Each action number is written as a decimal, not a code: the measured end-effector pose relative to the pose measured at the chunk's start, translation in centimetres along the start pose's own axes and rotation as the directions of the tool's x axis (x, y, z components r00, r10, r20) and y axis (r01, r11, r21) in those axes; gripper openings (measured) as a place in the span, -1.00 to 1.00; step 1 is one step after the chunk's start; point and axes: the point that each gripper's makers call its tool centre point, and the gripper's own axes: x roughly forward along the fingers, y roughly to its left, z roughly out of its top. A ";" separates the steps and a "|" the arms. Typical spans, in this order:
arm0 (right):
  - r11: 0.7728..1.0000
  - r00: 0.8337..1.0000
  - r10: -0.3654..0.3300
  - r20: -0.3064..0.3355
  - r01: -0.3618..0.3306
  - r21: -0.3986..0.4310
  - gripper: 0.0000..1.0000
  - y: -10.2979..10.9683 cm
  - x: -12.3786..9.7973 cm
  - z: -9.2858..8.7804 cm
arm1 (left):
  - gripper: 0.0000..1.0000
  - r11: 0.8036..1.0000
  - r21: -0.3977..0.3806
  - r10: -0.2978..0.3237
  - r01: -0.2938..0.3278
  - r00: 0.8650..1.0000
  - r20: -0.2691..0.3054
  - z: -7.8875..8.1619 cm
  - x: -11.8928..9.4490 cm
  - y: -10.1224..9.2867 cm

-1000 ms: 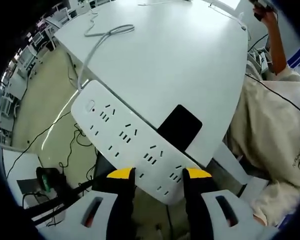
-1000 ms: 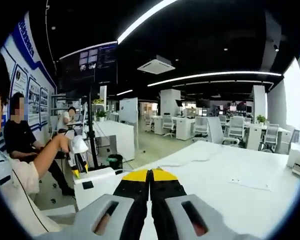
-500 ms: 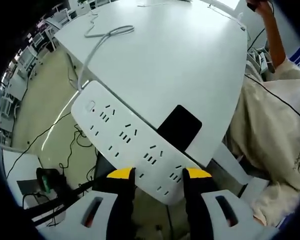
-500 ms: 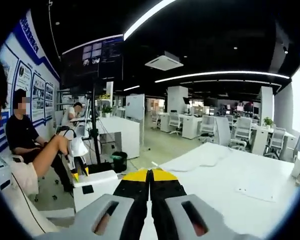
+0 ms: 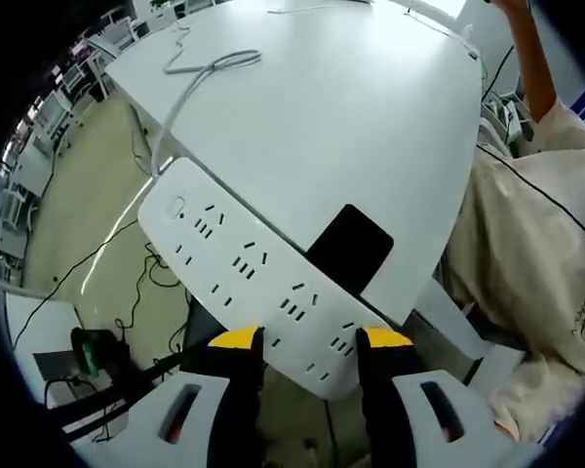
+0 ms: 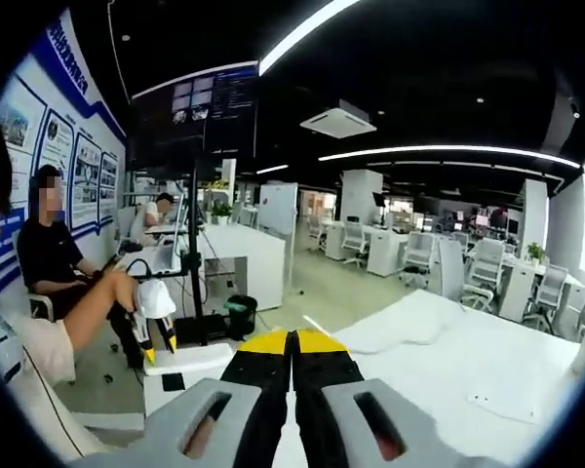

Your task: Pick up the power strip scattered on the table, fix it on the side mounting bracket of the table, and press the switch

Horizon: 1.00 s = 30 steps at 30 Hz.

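In the left gripper view, a long white power strip (image 5: 249,268) hangs off the edge of the white table (image 5: 351,107); its white cable (image 5: 190,83) loops back across the tabletop. My left gripper (image 5: 309,341) is shut on the strip's near end, one yellow-tipped finger on each side. A black bracket plate (image 5: 351,246) sits on the table edge just behind the strip. In the right gripper view, my right gripper (image 6: 292,341) is shut with nothing between its fingers, raised above the white table (image 6: 439,370). At the lower left the other gripper (image 6: 154,310), held in a hand, comes into that view.
The person's beige sleeve (image 5: 541,253) is at the right of the left gripper view. Black cables (image 5: 136,283) lie on the floor below the table edge. In the right gripper view a seated person (image 6: 49,253), a tripod stand (image 6: 192,263) and office desks stand behind.
The right gripper view has swung, so the room behind sits differently. The raised arm at the top right of the left gripper view has shifted. The left gripper's hold on the strip is unchanged.
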 end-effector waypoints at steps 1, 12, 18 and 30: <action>1.000 1.000 0.000 0.000 0.000 0.000 -1.00 0.0 0.0 0.0 | -0.14 1.000 0.000 0.000 0.000 1.000 0.000 0.0 0.0 0.0; 0.999 0.998 0.046 -0.046 -0.046 -0.015 -1.00 0.4 3.9 0.2 | -0.14 1.000 -0.001 -0.001 0.001 1.000 0.017 -0.1 0.0 0.0; 0.997 0.996 0.072 -0.058 -0.073 -0.015 -1.00 0.9 5.8 0.2 | -0.14 1.000 -0.002 0.000 0.000 1.000 0.029 -0.1 0.0 0.0; 0.991 0.989 0.128 -0.080 -0.130 -0.023 -1.00 2.3 9.2 0.4 | -0.14 1.000 -0.002 0.002 -0.002 1.000 0.013 0.0 0.0 0.1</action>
